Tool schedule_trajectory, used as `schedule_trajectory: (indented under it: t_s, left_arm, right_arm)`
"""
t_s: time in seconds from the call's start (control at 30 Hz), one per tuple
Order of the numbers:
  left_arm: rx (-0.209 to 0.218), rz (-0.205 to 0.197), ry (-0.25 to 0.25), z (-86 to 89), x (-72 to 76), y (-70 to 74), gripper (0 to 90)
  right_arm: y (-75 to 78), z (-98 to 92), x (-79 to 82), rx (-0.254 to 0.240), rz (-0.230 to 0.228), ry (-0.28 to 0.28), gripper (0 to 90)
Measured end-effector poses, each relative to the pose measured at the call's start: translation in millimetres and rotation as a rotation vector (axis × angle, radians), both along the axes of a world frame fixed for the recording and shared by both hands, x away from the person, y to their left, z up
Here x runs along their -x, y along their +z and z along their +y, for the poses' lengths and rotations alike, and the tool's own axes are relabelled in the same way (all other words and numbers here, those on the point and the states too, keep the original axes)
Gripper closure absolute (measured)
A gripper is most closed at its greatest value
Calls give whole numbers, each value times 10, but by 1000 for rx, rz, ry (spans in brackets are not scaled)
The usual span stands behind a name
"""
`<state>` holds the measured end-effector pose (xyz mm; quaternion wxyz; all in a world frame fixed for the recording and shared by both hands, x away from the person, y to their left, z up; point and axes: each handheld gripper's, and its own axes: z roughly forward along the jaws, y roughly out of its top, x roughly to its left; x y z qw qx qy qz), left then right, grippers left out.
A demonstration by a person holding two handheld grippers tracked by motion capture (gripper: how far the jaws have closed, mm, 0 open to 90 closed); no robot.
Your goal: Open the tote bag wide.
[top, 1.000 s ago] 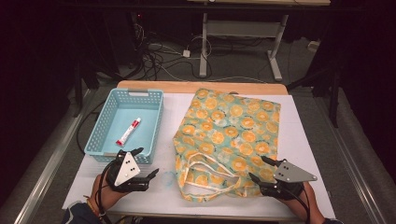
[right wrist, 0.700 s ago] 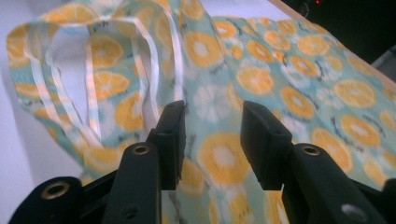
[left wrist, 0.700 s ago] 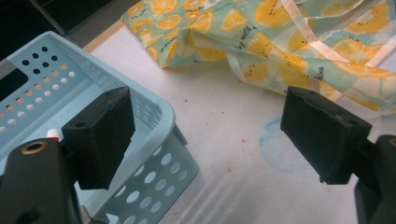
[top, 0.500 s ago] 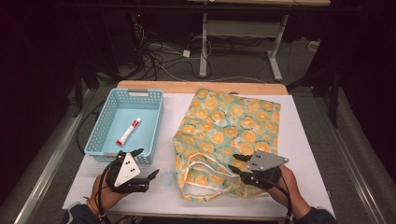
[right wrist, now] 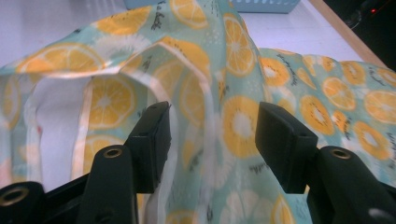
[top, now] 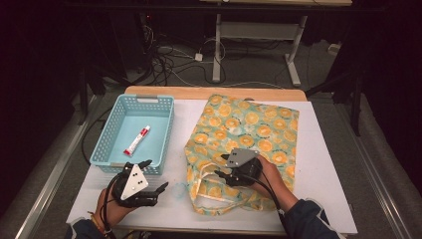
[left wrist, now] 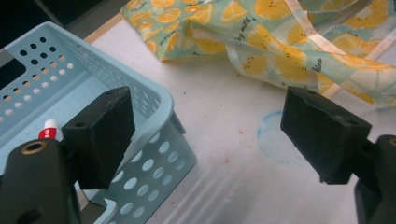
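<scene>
Your right gripper (top: pixel 223 175) has its jaws apart, just opening wider, over the rumpled mouth of the teal fabric tote bag printed with orange slices (top: pixel 249 134); a fold of its cloth stands between them, pads not pressing it. The bag lies flat at centre right of the white surface (top: pixel 323 164). Your left gripper (top: pixel 152 177), lower left, holds its jaws wide open and empty beside the light blue perforated plastic basket (top: pixel 107 144), which contains a small white tube with a red cap (top: pixel 137 140).
</scene>
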<state>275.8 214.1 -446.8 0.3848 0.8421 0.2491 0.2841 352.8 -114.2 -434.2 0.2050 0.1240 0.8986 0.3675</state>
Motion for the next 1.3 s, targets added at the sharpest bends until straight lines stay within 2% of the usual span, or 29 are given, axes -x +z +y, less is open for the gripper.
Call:
schedule_trajectory:
  t_s: [0.1,0.17,0.2,0.27,0.4,0.5,0.53,0.6,0.63,0.73,0.77,0.8,0.97,1.03,1.1,1.3]
  left_arm:
    - [0,4,1,0,-4,-5,172]
    - [4,7,-1,-5,-5,-11,172]
    - [4,8,-2,-9,-7,-13,172]
    - [3,10,-5,-14,-7,-14,172]
    - [6,10,-9,-15,-7,-13,172]
    - [7,10,-10,-17,-13,-9,172]
    - [7,6,-11,-17,-14,2,172]
    - [8,3,-11,-16,-15,9,172]
    - [14,1,-10,-16,-14,15,172]
    - [16,-4,-9,-8,-10,34,172]
    - [15,-7,-8,-4,-11,40,172]
    - [17,-8,-6,0,-13,45,172]
    - [30,-26,9,38,-21,99,172]
    - [37,-34,21,62,-33,132,173]
    - [44,-42,40,90,-52,167,174]
    - [75,-57,84,160,-132,258,178]
  right_arm:
    - [-37,104,-51,13,-9,8,488]
    - [-63,180,-71,41,-48,0,539]
    - [-63,180,-71,41,-48,0,539]
    - [-91,244,-109,57,-64,-4,613]
    - [-100,275,-196,54,-70,-44,875]
    - [-61,253,-214,48,-76,-58,897]
    - [17,221,-243,20,-79,-84,900]
    - [72,205,-261,7,-81,-90,900]
    - [215,178,-301,-15,-88,-109,900]
    - [492,138,-358,-62,-81,-114,900]
    - [492,138,-358,-62,-81,-114,900]
    - [681,110,-403,-90,-69,-125,900]
    - [1063,0,-518,-138,-97,-182,900]
    - [1120,-32,-540,-157,-96,-194,900]
    - [1251,-113,-592,-188,-116,-250,900]
    - [1355,-151,-647,-175,-169,-331,900]
